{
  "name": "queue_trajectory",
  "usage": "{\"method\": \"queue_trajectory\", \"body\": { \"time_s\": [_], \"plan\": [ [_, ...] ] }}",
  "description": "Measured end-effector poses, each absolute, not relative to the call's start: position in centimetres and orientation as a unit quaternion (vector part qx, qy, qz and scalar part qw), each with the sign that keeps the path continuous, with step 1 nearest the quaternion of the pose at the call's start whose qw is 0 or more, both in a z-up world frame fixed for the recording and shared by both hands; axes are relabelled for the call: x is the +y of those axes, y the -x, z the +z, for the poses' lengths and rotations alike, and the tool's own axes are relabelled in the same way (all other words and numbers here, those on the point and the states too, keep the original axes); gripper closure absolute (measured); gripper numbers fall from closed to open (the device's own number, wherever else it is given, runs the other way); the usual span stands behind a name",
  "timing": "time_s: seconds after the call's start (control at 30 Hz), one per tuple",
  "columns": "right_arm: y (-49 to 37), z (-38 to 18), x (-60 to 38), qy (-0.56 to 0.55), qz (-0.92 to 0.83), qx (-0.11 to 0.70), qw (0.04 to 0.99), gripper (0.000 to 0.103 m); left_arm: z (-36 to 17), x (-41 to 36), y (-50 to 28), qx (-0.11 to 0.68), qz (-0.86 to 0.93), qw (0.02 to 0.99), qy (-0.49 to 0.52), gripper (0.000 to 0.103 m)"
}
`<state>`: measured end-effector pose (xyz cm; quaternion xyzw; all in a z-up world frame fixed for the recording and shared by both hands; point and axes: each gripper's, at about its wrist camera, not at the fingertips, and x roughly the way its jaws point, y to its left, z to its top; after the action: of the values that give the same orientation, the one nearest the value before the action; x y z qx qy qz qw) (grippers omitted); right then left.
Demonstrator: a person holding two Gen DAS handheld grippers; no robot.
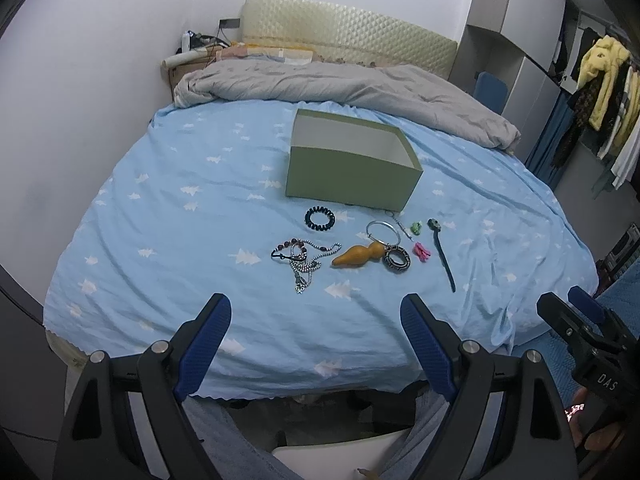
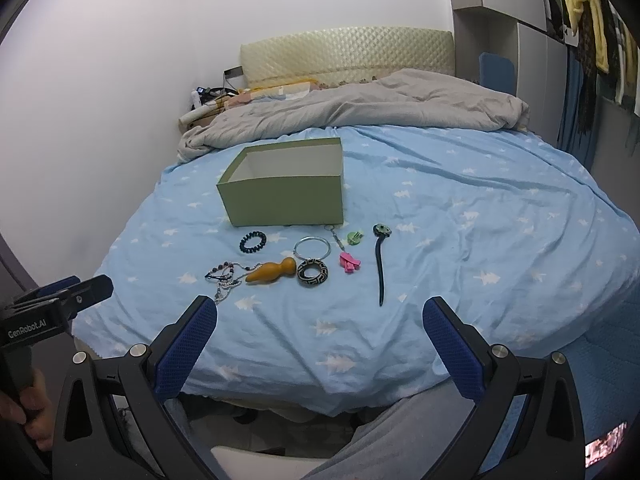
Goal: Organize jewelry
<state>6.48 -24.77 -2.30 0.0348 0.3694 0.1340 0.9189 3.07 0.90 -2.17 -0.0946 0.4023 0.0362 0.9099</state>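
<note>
An open green box (image 1: pixel 352 176) (image 2: pixel 286 196) stands on the blue bed sheet, its inside white and bare. In front of it lie a black coil hair tie (image 1: pixel 319 218) (image 2: pixel 253 242), bead necklaces (image 1: pixel 301 259) (image 2: pixel 225 278), a wooden gourd (image 1: pixel 357 255) (image 2: pixel 272 270), a silver bangle (image 1: pixel 383 232) (image 2: pixel 313 247), a patterned ring bangle (image 1: pixel 397 259) (image 2: pixel 312 273), a green clip (image 1: pixel 417 227) (image 2: pixel 354 237), a pink clip (image 1: pixel 422 251) (image 2: pixel 349 262) and a dark hair stick (image 1: pixel 442 252) (image 2: pixel 380 264). My left gripper (image 1: pixel 316 312) hangs open over the bed's near edge. My right gripper (image 2: pixel 320 314) is open too, holding nothing.
A grey duvet (image 1: pixel 352 84) is bunched at the head of the bed, before a padded headboard (image 1: pixel 348 36). Clothes (image 1: pixel 600 92) hang at the right. A person's grey-clad legs (image 2: pixel 380 432) show below the bed edge. A white wall (image 1: pixel 100 80) runs along the left.
</note>
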Motion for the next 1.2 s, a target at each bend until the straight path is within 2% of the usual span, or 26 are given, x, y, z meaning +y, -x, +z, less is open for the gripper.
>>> {"method": "queue_trajectory", "body": {
  "time_s": [0.67,0.83,1.0,1.1,1.2],
  "plan": [
    [-15.3,-8.8,-22.9,-0.061,0.146,0.396,0.905,0.002,-9.0,4.5,-14.0,0.458,0.04,0.881,0.108,0.016],
    [-18.1,-11.5,-23.1,-0.077,0.143,0.417,0.894,0.018,-11.5,5.9,-16.8,0.472,0.044,0.873,0.112,0.017],
    [-20.8,-14.1,-22.9,-0.07,0.141,0.437,0.886,0.044,-13.7,7.2,-19.3,0.48,0.043,0.869,0.116,0.018],
    [-22.7,-16.1,-23.0,-0.068,0.132,0.458,0.877,0.055,-15.3,7.5,-20.8,0.485,0.046,0.866,0.111,0.018],
    [-24.2,-18.1,-22.8,-0.057,0.12,0.469,0.873,0.056,-17.3,8.2,-21.9,0.499,0.045,0.857,0.124,0.031]
  ]
}}
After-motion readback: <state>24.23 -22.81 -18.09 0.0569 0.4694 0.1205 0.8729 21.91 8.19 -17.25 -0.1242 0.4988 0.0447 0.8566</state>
